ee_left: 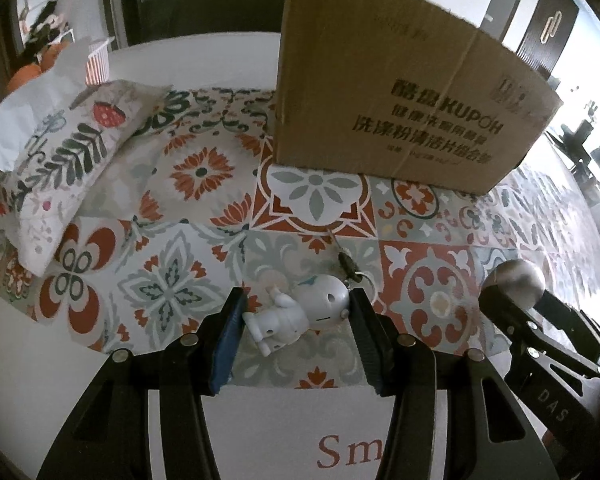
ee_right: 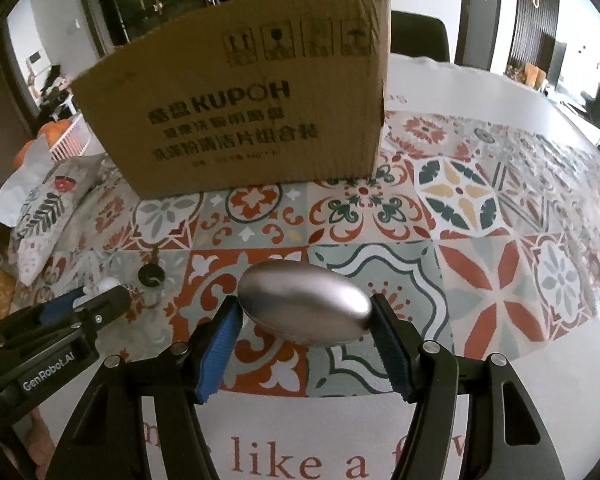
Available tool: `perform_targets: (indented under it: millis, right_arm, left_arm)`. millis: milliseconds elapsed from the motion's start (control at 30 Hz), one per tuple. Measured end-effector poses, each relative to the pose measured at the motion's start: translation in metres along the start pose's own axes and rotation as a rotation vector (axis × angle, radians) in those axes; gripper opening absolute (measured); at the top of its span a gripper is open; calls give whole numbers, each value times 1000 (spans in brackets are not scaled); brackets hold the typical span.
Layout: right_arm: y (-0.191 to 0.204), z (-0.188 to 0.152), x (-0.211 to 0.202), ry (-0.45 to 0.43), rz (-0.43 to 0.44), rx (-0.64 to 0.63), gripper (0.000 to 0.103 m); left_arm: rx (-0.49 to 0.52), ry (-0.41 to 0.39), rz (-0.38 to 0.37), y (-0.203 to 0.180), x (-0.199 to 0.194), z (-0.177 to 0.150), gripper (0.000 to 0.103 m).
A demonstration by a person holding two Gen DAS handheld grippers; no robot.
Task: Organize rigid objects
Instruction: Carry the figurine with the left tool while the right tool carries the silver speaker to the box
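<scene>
A white robot figurine (ee_left: 300,314) with a dark keychain strap (ee_left: 350,266) lies on the patterned tablecloth between the fingers of my left gripper (ee_left: 298,308). The jaws sit against its head and feet. My right gripper (ee_right: 306,312) is shut on a silver metal oval (ee_right: 304,308) and holds it just above the cloth. In the left wrist view that oval (ee_left: 514,282) and the right gripper show at the right. A brown cardboard box (ee_right: 256,116) stands upright behind both; it also shows in the left wrist view (ee_left: 396,92).
A floral cushion (ee_left: 60,164) lies at the far left with white paper (ee_left: 24,112) behind it. The patterned tablecloth (ee_right: 480,208) covers a white table (ee_right: 480,88). A dark chair (ee_right: 418,32) stands behind the box.
</scene>
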State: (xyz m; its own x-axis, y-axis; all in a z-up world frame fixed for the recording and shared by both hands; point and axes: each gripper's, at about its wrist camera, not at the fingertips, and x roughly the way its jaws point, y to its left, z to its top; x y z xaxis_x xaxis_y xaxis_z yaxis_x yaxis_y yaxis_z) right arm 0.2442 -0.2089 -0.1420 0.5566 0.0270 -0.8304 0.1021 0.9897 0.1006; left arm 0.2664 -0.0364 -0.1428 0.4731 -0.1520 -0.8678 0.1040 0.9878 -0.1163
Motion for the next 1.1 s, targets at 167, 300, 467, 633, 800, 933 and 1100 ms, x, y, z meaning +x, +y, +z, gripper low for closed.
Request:
perform_targets:
  millis: [167,300,467,633,800,933,1100]
  right_arm:
    - [4,2,-13,-39,-7,-27,65]
    - [7,2,-25,-73,-15,-48,65]
    - [9,4,-42,-120,-15,-65,65]
    - [11,9,-58,-164,-12,-78,65]
    - [12,16,-72,-206,-4,-87,65]
    - [12,22,-83,-236,5,-90,65]
    - [13,31,-94,-270,13,-96,65]
  left_arm:
    - [15,-34,-6,0,-13,-6,51]
    - [33,-70,-5,-1,-24,-4,51]
    - [51,-114,-15,-3,-38,0,51]
    - [64,-148,-30,-6,-53,4,51]
    - [83,-183,-40,-11,-65,12,51]
    - [97,-212,-42,-15,-75,19,51]
    - [117,-245,-39,-19,-88,29,51]
